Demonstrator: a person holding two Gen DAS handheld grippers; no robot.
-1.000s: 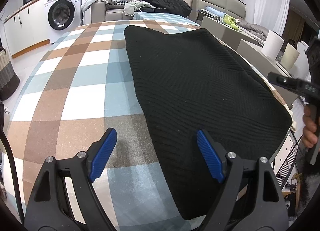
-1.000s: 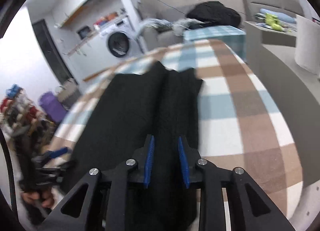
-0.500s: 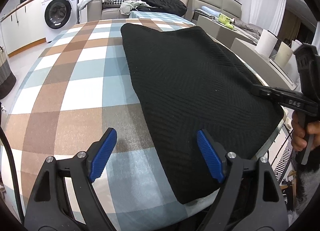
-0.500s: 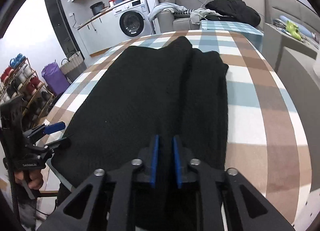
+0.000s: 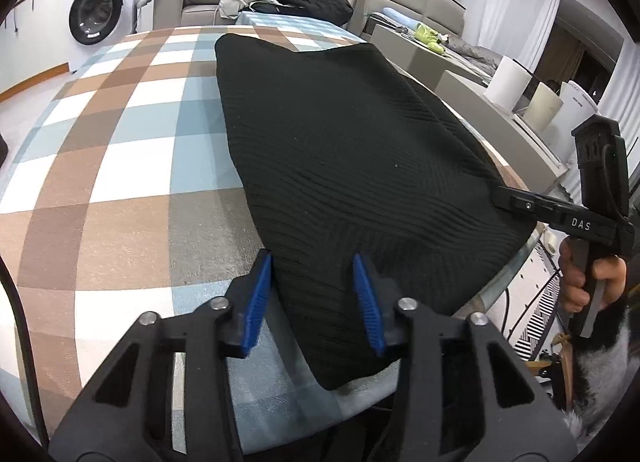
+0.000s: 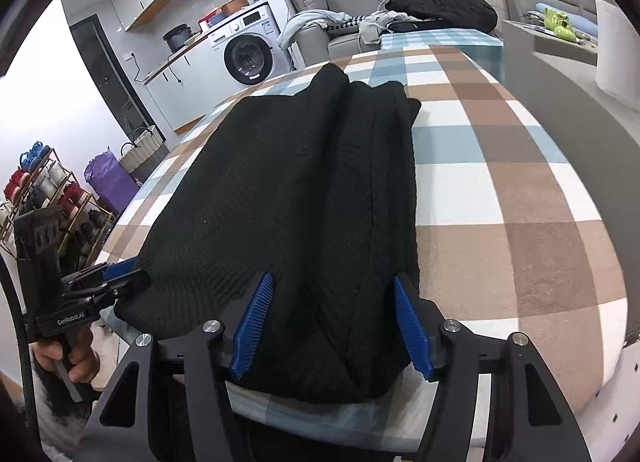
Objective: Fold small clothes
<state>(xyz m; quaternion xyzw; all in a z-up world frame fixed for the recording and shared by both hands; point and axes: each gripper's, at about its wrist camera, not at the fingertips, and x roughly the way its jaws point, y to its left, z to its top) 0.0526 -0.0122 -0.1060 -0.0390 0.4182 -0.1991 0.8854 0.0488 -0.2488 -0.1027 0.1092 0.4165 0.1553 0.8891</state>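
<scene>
Along the tabletop's (image 5: 120, 189) near edge, the half-folded black sweater (image 5: 340, 149) is lying flat; the left gripper (image 5: 312, 294), jaws just narrowing, is straddling its hem unpinched, while the right gripper (image 6: 332, 322), just spreading, is releasing the folded side; more folding is probably remaining.

My black knit garment (image 6: 288, 197) hides its own folded layers; whether my left gripper (image 5: 314, 294) pinches its edge is unclear

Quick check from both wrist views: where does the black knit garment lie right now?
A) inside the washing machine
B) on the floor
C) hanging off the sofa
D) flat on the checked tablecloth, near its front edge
D: the black knit garment lies spread on the checked tablecloth, its near end at the front edge.
</scene>
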